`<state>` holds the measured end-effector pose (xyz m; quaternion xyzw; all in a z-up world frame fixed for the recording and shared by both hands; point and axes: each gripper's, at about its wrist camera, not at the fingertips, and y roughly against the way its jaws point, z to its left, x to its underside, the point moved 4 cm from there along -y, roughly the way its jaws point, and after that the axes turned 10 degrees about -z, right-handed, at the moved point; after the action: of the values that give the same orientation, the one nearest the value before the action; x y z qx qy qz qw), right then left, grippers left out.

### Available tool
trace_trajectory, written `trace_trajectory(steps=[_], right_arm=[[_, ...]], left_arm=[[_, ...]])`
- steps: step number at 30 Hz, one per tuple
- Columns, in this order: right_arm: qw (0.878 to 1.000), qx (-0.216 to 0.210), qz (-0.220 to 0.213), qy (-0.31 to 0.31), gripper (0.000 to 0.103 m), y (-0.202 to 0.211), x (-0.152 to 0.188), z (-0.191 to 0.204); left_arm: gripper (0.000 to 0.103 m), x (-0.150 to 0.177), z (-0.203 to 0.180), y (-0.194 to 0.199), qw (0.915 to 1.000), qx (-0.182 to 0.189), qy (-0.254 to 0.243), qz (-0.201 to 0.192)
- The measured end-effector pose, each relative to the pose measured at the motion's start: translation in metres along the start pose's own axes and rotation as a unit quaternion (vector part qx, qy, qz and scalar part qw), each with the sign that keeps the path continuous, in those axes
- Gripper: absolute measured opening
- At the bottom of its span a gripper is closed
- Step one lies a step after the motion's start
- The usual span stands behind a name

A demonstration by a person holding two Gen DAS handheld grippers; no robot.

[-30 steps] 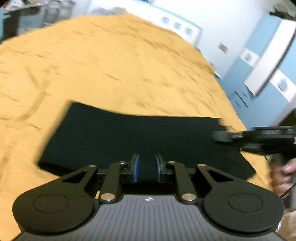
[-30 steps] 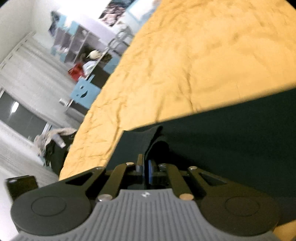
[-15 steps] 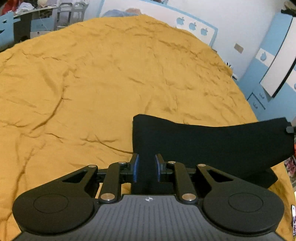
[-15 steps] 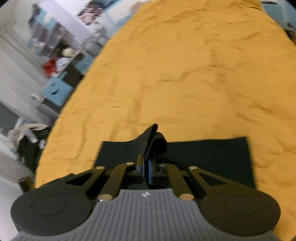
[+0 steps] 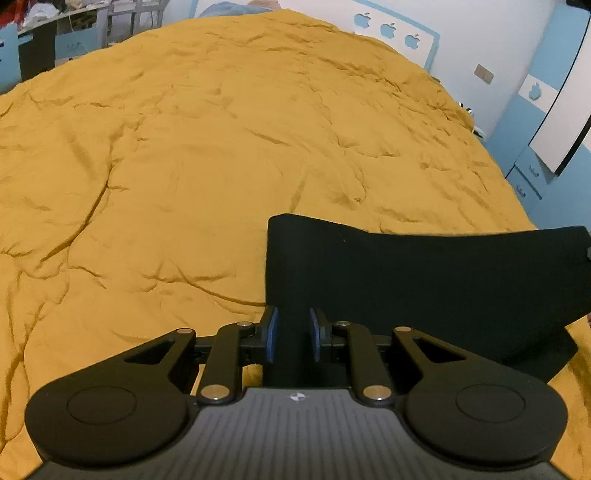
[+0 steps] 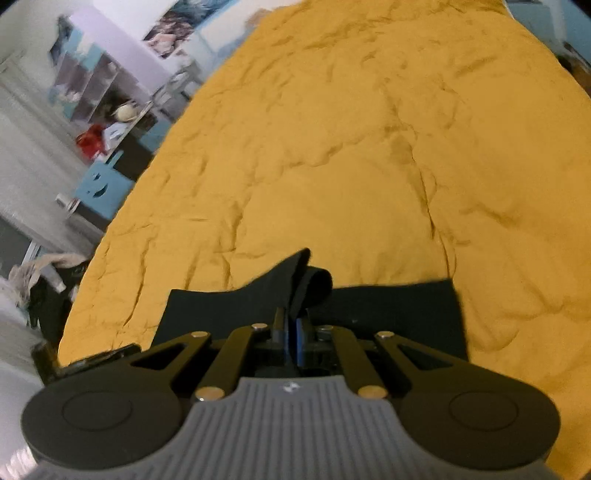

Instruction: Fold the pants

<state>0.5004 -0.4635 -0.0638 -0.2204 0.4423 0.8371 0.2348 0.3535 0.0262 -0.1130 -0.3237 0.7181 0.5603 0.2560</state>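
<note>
A: Did we find any writing or brand to read?

B: None we could make out. We counted three blue apple-shaped cut-outs [image 5: 386, 29] on the white headboard panel, and a small white mark on the grey ribbed body of each tool, too small for us to read.

A: How many garments did we have?

B: One pair of black cloth pants [image 5: 424, 280], part folded, lying at the near edge of the wide bed under its wrinkled mustard-yellow bedspread [image 5: 221, 155]. We saw nothing else on the bed.

A: And our tongs?

B: Two. We held the left tongs [image 5: 291, 334] narrowly apart, their blue pads [image 5: 272, 334] pressed on a thick fold of the pants at its left corner. We had the right tongs [image 6: 291, 341] pressed together, pinching a thin flap [image 6: 295, 273] of the same pants that stood up and curled over just beyond the tips.

A: How did the cloth lie between us?

B: In the left view it stretched off to the right, raised a little from the bedspread. In the right view a flat layer lay under the lifted flap.
</note>
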Motion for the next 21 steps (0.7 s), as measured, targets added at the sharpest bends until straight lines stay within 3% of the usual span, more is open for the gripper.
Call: trace_trajectory(steps=[3,9,18,21], right_arm=[[0.997,0.072,0.022,-0.016,0.000,-0.021,0.005,-0.037],[0.993,0.110,0.036,-0.005,0.000,-0.051,0.022,-0.069],[0.984,0.161,0.055,0.057,0.000,-0.078,0.041,-0.076],[0.975,0.195,0.046,0.092,0.003,-0.076,0.042,-0.073]], left_arm=[[0.020,0.000,0.001,-0.004,1.0000,-0.005,-0.002,0.003],[0.020,0.004,-0.003,-0.011,0.9998,-0.007,-0.012,0.014],[0.020,-0.004,-0.008,-0.031,0.9998,-0.004,-0.017,0.007],[0.020,-0.013,-0.008,-0.036,0.9996,-0.008,-0.027,-0.002]])
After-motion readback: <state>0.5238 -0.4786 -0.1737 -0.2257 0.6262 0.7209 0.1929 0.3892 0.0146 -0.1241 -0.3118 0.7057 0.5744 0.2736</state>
